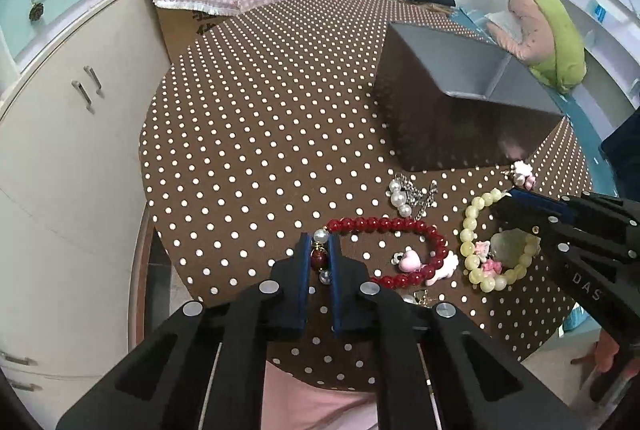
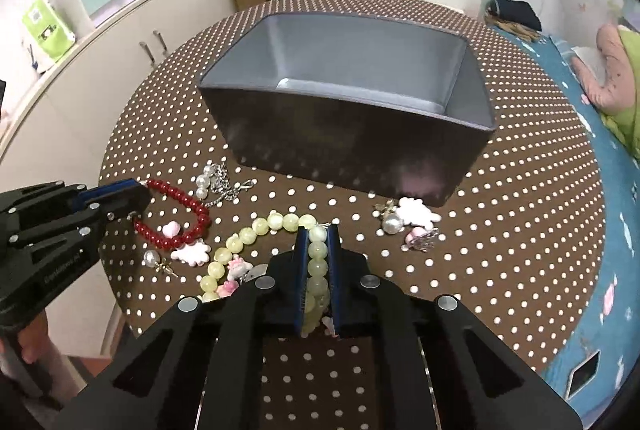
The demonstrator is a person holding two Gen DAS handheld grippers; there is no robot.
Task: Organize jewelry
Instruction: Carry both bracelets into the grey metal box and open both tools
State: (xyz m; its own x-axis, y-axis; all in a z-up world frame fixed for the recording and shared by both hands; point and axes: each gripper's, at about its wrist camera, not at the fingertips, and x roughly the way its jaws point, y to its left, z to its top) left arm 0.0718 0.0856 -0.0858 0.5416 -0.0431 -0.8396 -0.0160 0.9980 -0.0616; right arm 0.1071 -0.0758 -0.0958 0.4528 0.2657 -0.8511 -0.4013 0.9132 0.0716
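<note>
Red beads fill the lower middle of the left wrist view: the left tongs (image 1: 321, 250) have pinched the red bracelet (image 1: 400, 226) at its pearl-and-charm end, jaws narrow on it, while the rest of the loop lies on the dotted surface (image 1: 260, 110). At the right edge the right tongs (image 1: 516, 196) reach onto the pale green bracelet (image 1: 472, 230). The grey box (image 1: 460, 90) stands in the upper right, its inside mostly hidden from here.

In the right wrist view, the right tongs (image 2: 318, 242) at lower centre are closed narrow on the pale green bracelet (image 2: 256, 230), a run of beads between the pads. The grey box (image 2: 348, 78) sits just above, open and apparently empty.

Both grasps look made, so this is the pick-up step. Next, each bracelet likely needs lifting clear of the small charms and carrying over the box rim before release.
</note>
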